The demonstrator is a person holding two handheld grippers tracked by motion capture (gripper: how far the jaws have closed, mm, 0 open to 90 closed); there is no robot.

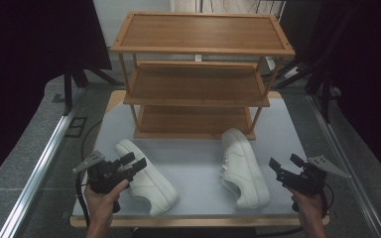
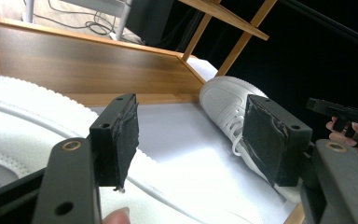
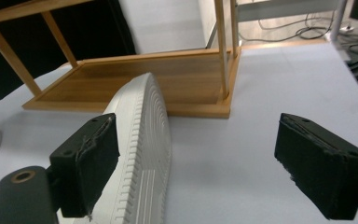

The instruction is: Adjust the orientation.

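Two white sneakers lie on the pale table in front of a three-tier wooden shoe rack point(image 1: 198, 74). The left sneaker point(image 1: 146, 176) points away from the rack at an angle. My left gripper point(image 1: 135, 162) hovers at its left side, open, with nothing between the pads point(image 2: 116, 137). The right sneaker point(image 1: 243, 168) lies to the right of centre, its ridged sole point(image 3: 144, 140) turned toward my right gripper point(image 1: 285, 162). That gripper is open too, a short way right of the shoe, its jaws empty. In the left gripper view the right sneaker point(image 2: 228, 107) shows between the jaws, farther off.
The rack's bottom shelf point(image 3: 158, 84) rests on the table just behind the sneakers, with its thin posts point(image 3: 221, 46) at the corners. The table's wooden front edge point(image 1: 198, 221) runs close to my hands. Metal rails point(image 1: 39, 168) flank the table, and cables point(image 3: 317, 28) lie on the floor beyond.
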